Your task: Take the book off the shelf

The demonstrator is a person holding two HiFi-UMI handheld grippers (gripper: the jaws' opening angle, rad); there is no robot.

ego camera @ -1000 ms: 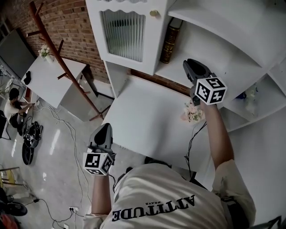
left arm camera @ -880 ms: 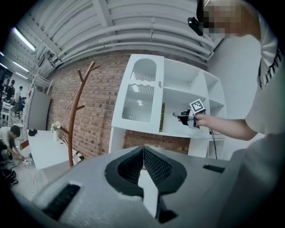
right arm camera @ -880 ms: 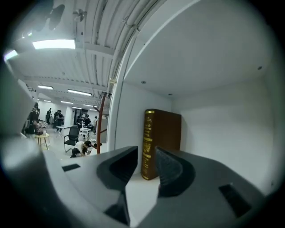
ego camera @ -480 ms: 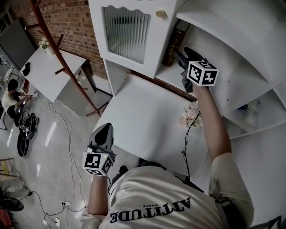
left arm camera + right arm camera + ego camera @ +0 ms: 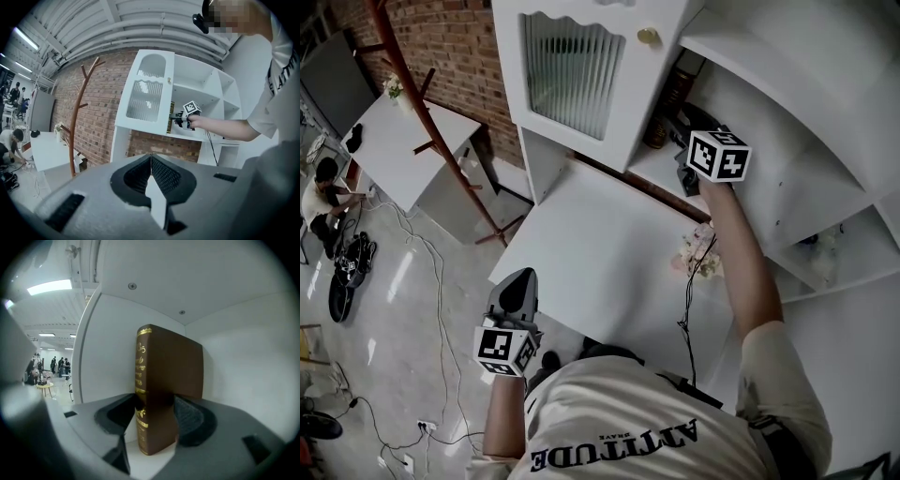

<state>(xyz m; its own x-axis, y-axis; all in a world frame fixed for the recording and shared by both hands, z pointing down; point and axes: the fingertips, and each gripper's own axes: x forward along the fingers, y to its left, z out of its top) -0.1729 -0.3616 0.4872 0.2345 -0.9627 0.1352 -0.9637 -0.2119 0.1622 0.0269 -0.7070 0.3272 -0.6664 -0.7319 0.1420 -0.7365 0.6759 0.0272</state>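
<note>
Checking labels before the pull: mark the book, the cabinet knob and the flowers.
book [image 5: 173,376]: right gripper view, on its brown cover.
cabinet knob [image 5: 649,37]: head view, on its round face.
flowers [image 5: 693,254]: head view, on the blooms.

- In the head view the book is mostly hidden. Only a thin brown strip shows beside the cabinet door.
- The right gripper has its jaws tucked under its marker cube there. They have just been opening, with the book between them.
- In the right gripper view the gold letters on the book are too blurry to read.
- The right jaw covers the low part of the book. I cannot tell if it touches.
- A small pale thing far right is too blurry to name.
- A person is cut off by the left edge.
- The coat rack is cut off at the top.
- The far people are tiny.
</note>
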